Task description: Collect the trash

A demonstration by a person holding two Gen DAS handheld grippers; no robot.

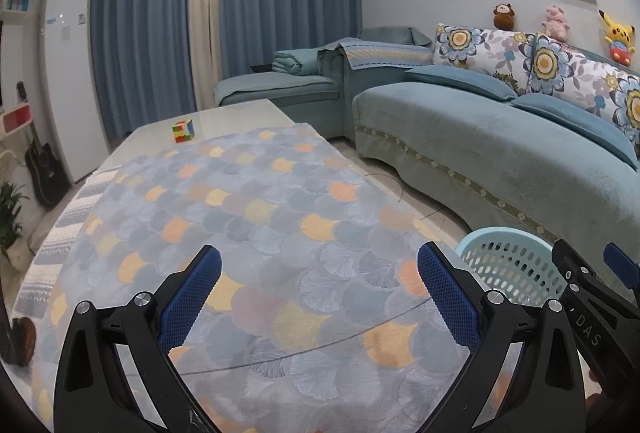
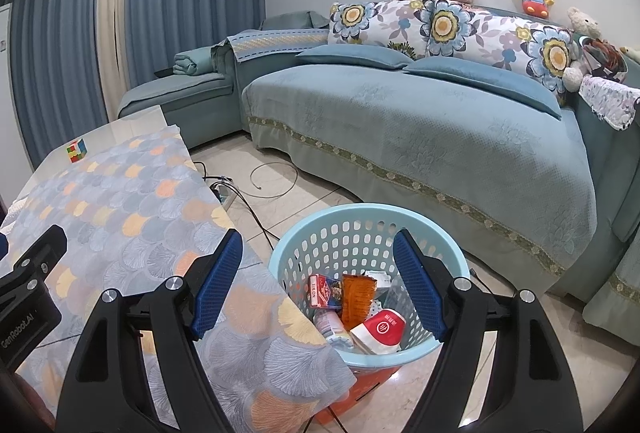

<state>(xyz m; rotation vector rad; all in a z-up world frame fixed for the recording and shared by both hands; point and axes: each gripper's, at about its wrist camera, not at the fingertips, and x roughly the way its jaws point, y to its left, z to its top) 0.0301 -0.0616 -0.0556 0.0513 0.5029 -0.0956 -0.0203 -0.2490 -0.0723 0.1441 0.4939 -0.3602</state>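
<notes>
In the left wrist view, the left gripper [image 1: 318, 297] hangs over the patterned cloth [image 1: 240, 225] of the table with its blue fingers [image 1: 190, 299] spread wide and nothing between them. The cloth near it shows no loose item; only a colour cube [image 1: 183, 131] stands at the far end, on the bare table top [image 1: 240, 115], and I judge it is a toy, not trash. At the right edge the light blue basket [image 1: 508, 269] stands on the floor just beside the table, and part of the right gripper [image 1: 596, 297] crosses in front of it. In the right wrist view, the right gripper is directly above the basket, also spread wide and holding nothing. The trash lies inside: a red and white packet [image 2: 380, 331], an orange wrapper [image 2: 357, 295], a small box [image 2: 326, 291] and a pale roll [image 2: 334, 329]. The basket probably stands close to the table corner so that items need only a short carry. The collecting seems almost finished.
</notes>
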